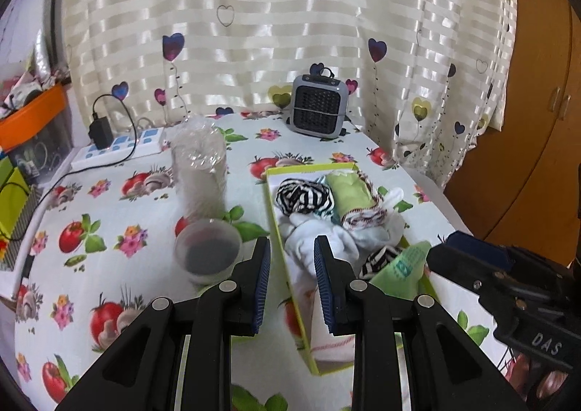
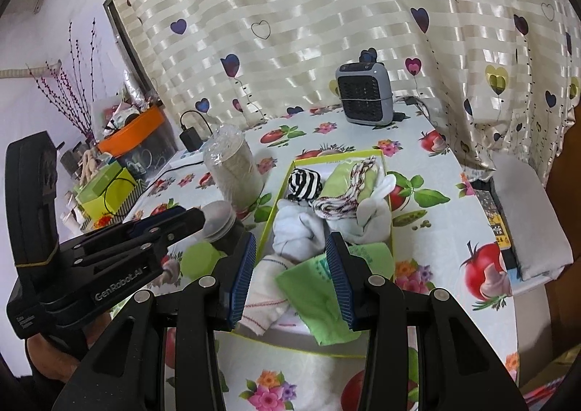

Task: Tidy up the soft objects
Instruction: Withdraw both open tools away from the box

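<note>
1. Left gripper (image 1: 292, 258) — jaws apart at a moderate gap, nothing between the pads. It hovers over the near-left wall of the shallow green-edged box (image 1: 279, 225); that wall runs up between its fingers.
2. Right gripper (image 2: 290, 262) — jaws also spread, empty. Directly ahead of it, between the fingertips, lie a light green cloth (image 2: 319, 298) and a white cloth with red stitching (image 2: 267, 289), both draped at the near end of the box.
3. Task's things: soft items are all in the box, ahead of both claws — a white bundle (image 1: 319, 236) nearest, a black-and-white striped roll (image 1: 303, 197) further on, a rolled green towel (image 1: 350, 193) beside it to the right.
4. Left of the left claw, just outside the box: a small lidded tub (image 1: 207, 251) and a tall clear jar (image 1: 199, 171) (both close enough to knock).
5. Judgement: the loose green cloth looks like the piece in hand. To do it well, lower the right claw squarely over a folded edge, pinch several layers — not a single corner — and lift slowly so neighbours do not drag out.
6. Left claw could steady the box wall meanwhile; the card looks light and may slide.
</note>
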Available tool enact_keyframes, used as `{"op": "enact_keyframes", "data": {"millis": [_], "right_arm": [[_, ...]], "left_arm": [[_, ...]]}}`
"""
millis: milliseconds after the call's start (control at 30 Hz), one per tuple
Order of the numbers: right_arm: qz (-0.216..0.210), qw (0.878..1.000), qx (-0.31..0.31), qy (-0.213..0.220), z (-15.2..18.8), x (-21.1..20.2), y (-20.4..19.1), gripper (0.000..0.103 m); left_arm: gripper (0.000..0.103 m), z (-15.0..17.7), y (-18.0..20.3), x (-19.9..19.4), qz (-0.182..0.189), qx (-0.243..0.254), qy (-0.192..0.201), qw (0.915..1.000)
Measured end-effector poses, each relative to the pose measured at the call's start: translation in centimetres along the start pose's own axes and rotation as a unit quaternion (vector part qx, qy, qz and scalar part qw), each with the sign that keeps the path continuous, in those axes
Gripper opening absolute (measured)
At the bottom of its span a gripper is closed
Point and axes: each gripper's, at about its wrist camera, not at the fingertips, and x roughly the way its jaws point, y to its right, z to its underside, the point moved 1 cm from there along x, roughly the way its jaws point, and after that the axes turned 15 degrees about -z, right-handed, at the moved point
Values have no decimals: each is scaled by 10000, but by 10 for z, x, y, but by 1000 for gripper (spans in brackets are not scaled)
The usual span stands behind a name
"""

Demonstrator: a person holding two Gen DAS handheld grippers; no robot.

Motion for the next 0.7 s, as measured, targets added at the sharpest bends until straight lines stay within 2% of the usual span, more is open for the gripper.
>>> {"op": "enact_keyframes", "data": {"millis": [333, 700], "right_arm": [[59, 9999, -15, -139, 12, 3, -2, 42], [290, 9974, -448, -492, 41, 13, -28, 42]], "left_arm": [[24, 21, -16, -9, -103, -55, -5, 9999], [24, 44, -33, -17, -353, -219, -83, 9991]]}}
